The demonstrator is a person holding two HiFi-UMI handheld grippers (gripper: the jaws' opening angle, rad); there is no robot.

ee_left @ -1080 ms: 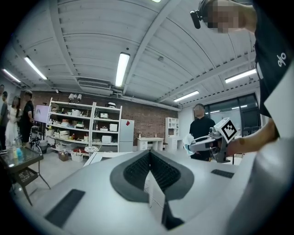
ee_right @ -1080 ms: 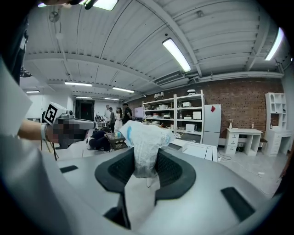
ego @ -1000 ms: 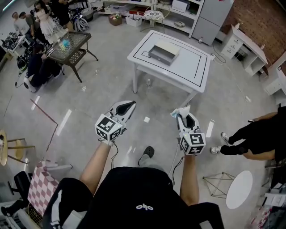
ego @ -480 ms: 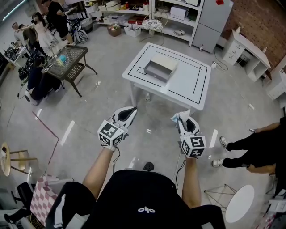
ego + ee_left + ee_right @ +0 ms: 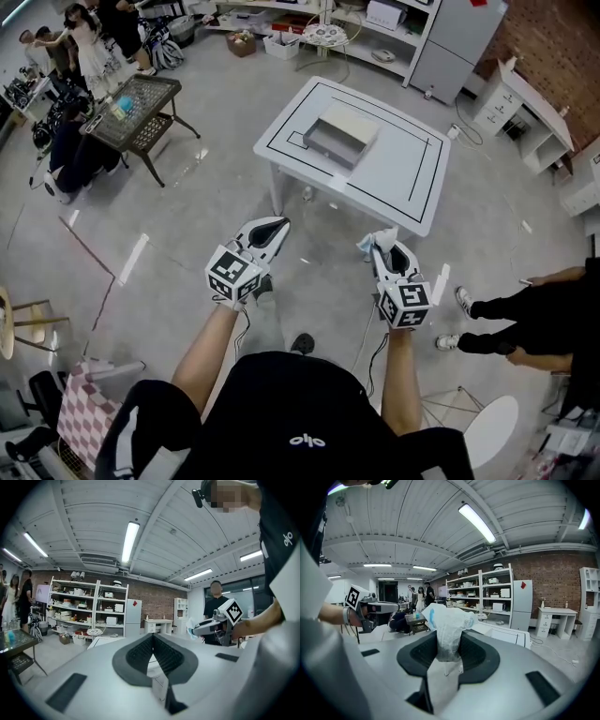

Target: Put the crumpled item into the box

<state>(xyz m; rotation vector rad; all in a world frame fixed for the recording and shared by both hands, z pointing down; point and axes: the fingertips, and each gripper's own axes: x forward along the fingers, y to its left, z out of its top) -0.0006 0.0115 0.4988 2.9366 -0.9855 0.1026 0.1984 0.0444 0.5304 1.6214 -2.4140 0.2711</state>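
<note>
A crumpled white item with blue edges [image 5: 374, 241] sticks up from my right gripper [image 5: 382, 247], which is shut on it; in the right gripper view the crumpled item [image 5: 448, 623] fills the gap between the jaws. My left gripper [image 5: 277, 227] is held level beside it, its pads [image 5: 140, 651] together with nothing between them. Both hang over the floor, short of the white table [image 5: 394, 178]. On that table, inside a black outline, stands the open grey box [image 5: 339, 132], apart from both grippers.
A black wire table [image 5: 141, 103] with people around it stands at the far left. A person's legs [image 5: 506, 323] are on the floor at the right. Shelves [image 5: 309, 19] and a grey cabinet [image 5: 450, 47] line the back. A white round stool [image 5: 487, 431] sits at lower right.
Both grippers have moved forward together towards the white table, which now lies nearer. The right gripper still holds the crumpled item; the left stays shut.
</note>
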